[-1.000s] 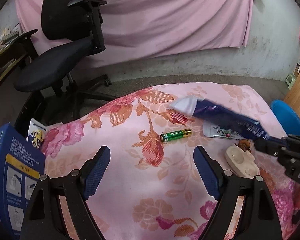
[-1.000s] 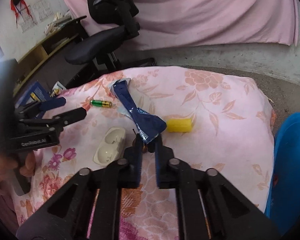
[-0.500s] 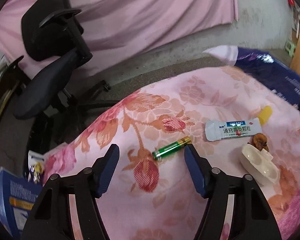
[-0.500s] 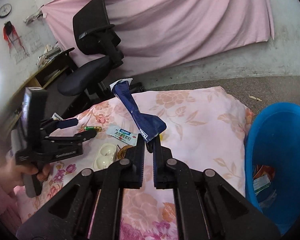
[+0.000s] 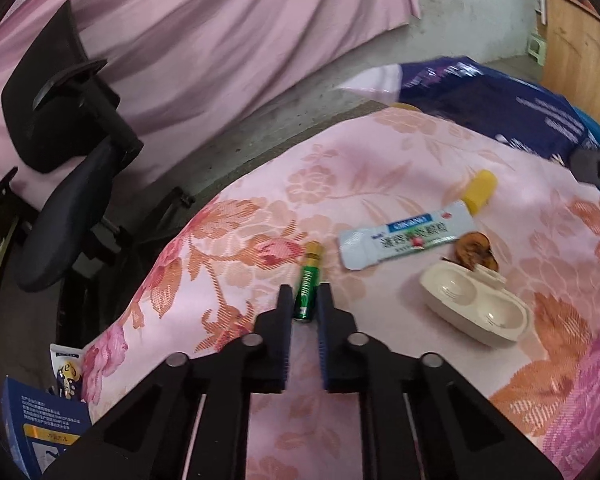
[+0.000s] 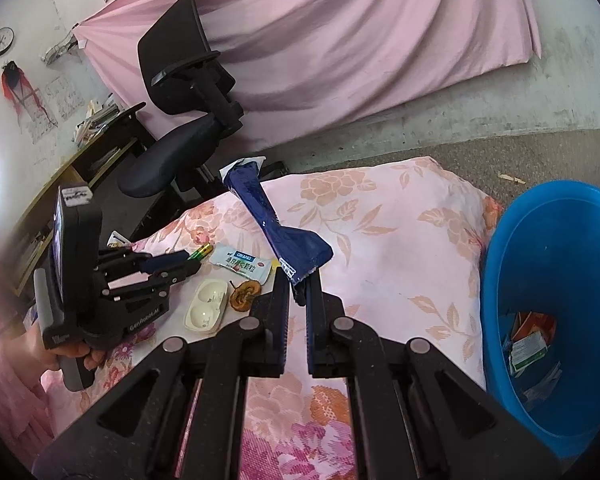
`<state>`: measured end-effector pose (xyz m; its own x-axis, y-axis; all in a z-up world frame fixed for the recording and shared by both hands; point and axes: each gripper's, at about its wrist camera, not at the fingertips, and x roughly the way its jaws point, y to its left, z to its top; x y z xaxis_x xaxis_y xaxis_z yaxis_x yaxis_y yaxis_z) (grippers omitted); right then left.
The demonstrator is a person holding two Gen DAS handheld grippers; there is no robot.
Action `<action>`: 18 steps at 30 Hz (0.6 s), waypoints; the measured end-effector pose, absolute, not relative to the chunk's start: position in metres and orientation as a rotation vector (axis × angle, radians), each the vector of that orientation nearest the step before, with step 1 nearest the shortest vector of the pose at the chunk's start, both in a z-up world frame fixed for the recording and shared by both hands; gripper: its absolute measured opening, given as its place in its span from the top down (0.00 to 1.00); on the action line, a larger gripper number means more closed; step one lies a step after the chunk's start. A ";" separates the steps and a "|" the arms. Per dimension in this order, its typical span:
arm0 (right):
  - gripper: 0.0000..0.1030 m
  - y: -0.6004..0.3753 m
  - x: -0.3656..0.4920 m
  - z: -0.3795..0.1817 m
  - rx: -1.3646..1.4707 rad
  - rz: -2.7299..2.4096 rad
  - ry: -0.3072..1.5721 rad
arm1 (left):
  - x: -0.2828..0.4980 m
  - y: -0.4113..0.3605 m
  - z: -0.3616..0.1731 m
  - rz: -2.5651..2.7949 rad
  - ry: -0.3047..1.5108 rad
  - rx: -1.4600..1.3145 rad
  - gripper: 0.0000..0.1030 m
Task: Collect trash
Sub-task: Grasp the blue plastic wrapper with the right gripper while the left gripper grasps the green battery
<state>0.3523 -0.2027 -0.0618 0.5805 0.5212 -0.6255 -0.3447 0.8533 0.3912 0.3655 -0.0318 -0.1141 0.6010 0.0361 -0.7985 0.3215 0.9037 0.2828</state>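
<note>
A green battery [image 5: 310, 280] lies on the flowered pink cloth [image 5: 380, 168]. My left gripper [image 5: 305, 298] is shut on its near end, and the gold tip points away. The right wrist view shows the same left gripper [image 6: 182, 264] with the battery [image 6: 202, 251] sticking out past its fingers. My right gripper [image 6: 297, 280] is shut on the lower end of a long dark blue wrapper [image 6: 266, 212], held up above the cloth. The wrapper [image 5: 500, 100] hangs at the far right in the left wrist view. A blue bin [image 6: 556, 240] with several scraps inside stands to the right.
On the cloth lie a white sachet [image 5: 404, 238], a yellow piece [image 5: 479, 192], a brown dried scrap [image 5: 474, 250] and a cream two-well case [image 5: 476, 308]. A black office chair [image 6: 180, 120] stands behind. A blue box [image 5: 40, 432] sits at the lower left. A hand [image 6: 60, 356] holds the left gripper.
The left gripper moved forward and went from open to shut on the battery. The right gripper lifted the blue wrapper off the cloth and swung right, bringing the bin into view.
</note>
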 end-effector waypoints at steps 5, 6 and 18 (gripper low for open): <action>0.70 -0.198 0.347 -0.059 0.206 0.526 0.791 | 0.354 -0.033 -0.107 -0.182 0.916 0.335 0.93; 0.70 -0.198 0.345 -0.058 0.201 0.528 0.782 | 0.352 -0.028 -0.104 -0.184 0.914 0.295 0.93; 0.70 -0.226 0.309 -0.035 0.241 0.503 0.594 | 0.276 -0.017 -0.039 -0.240 0.534 -0.065 0.93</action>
